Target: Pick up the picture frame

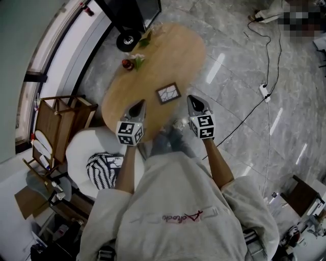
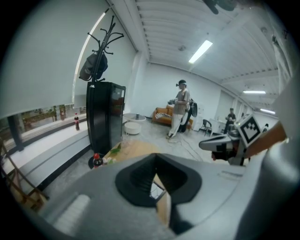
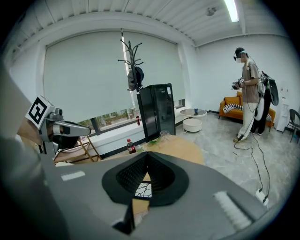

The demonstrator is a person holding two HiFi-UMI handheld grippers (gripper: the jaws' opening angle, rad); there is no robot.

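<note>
The picture frame (image 1: 168,93), dark-edged with a cracked-line pattern on white, lies flat on the oval wooden table (image 1: 153,61). Both grippers hover over the table's near end, either side of the frame and short of it. My left gripper (image 1: 136,108) is shut and holds nothing. My right gripper (image 1: 197,104) also has its jaws together and empty. In the left gripper view the frame (image 2: 157,187) peeks out below the closed jaws of my left gripper (image 2: 156,157). The right gripper view shows the frame (image 3: 142,190) under my right gripper (image 3: 147,153) in the same way.
A red-capped cola bottle (image 1: 127,63) and green leaves (image 1: 145,38) sit at the table's far end, by a black cabinet (image 1: 130,12). A white chair with a striped cushion (image 1: 104,165) and a wooden rack (image 1: 56,120) stand at left. Cables and a power strip (image 1: 264,92) cross the floor at right.
</note>
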